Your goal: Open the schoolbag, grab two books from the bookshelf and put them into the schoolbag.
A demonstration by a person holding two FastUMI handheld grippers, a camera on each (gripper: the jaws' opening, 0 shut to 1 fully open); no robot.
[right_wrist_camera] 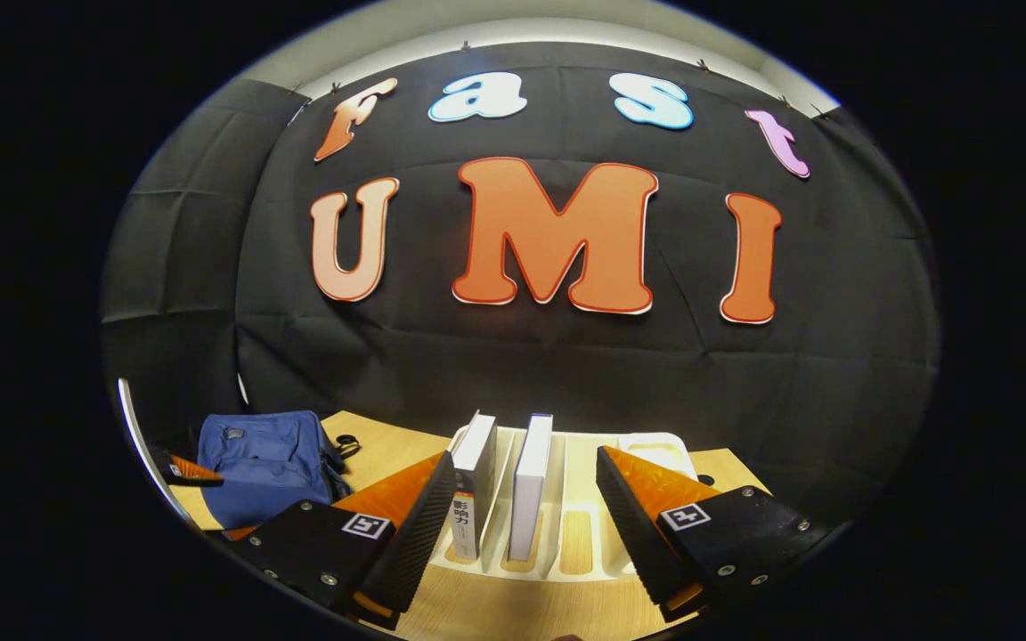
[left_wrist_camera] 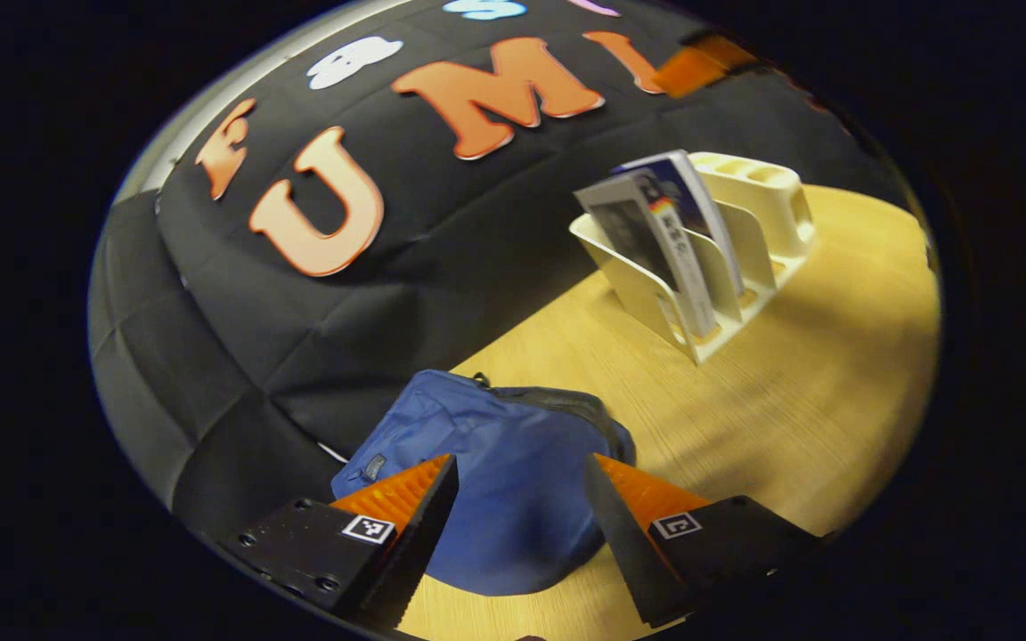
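Observation:
A blue schoolbag (left_wrist_camera: 500, 481) lies on the wooden table, its zipper edge toward the far side. My left gripper (left_wrist_camera: 522, 476) hovers open just above it, nothing between its fingers. To the right stands a cream bookshelf (left_wrist_camera: 727, 267) holding two upright books (left_wrist_camera: 669, 240). In the right gripper view, my right gripper (right_wrist_camera: 526, 476) is open in front of the bookshelf (right_wrist_camera: 566, 525), fingers either side of the two books (right_wrist_camera: 504, 485): one with a dark spine (right_wrist_camera: 475, 485), one with a white spine (right_wrist_camera: 531, 485). The schoolbag (right_wrist_camera: 264, 463) sits at far left, with the left gripper's fingertip (right_wrist_camera: 188, 470) beside it.
The black cloth wall runs close behind the bag and shelf. The table (left_wrist_camera: 816, 401) stretches bare to the right of the bag. A small dark strap loop (right_wrist_camera: 346, 442) lies beside the bag.

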